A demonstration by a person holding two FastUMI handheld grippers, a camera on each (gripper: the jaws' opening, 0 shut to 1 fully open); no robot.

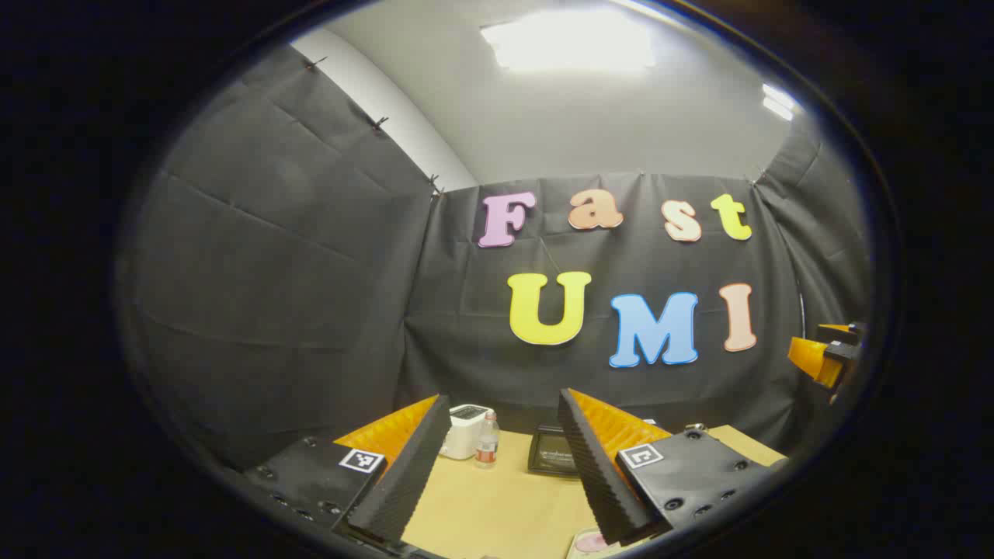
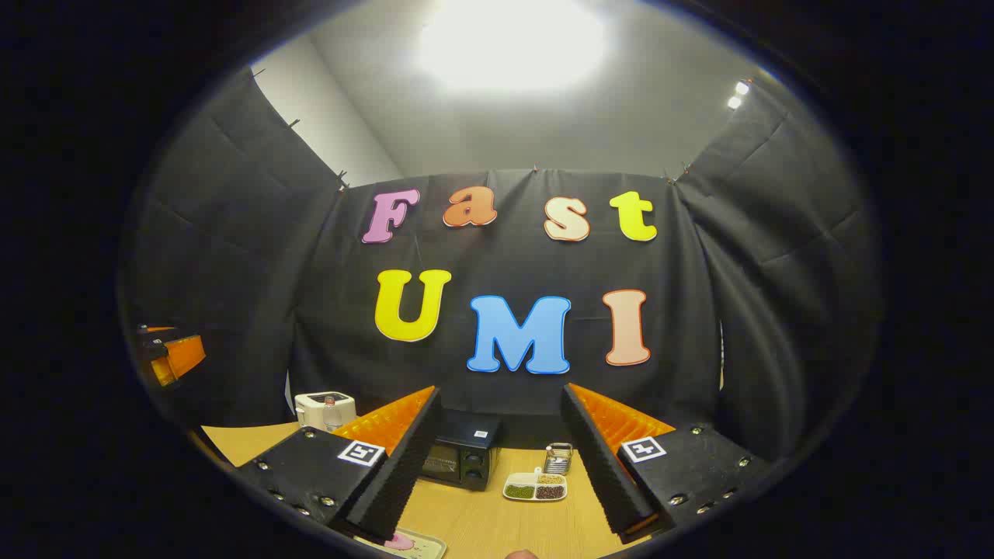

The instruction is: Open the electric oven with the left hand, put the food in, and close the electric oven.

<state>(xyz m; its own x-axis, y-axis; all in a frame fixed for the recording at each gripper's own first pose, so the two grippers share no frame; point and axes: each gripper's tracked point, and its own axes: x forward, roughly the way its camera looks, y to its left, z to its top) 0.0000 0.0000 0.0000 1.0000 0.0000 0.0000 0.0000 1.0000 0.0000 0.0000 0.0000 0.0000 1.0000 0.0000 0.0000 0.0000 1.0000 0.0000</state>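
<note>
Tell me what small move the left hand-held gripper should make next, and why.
Probably lower and advance the left hand-held gripper toward the electric oven. It hangs open above the table, well short of the oven, whose door looks closed.

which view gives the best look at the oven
The right gripper view: the electric oven shows its front, door shut, and top between that tool's fingers. In the left gripper view the electric oven is a dark box partly hidden behind a finger.
</note>
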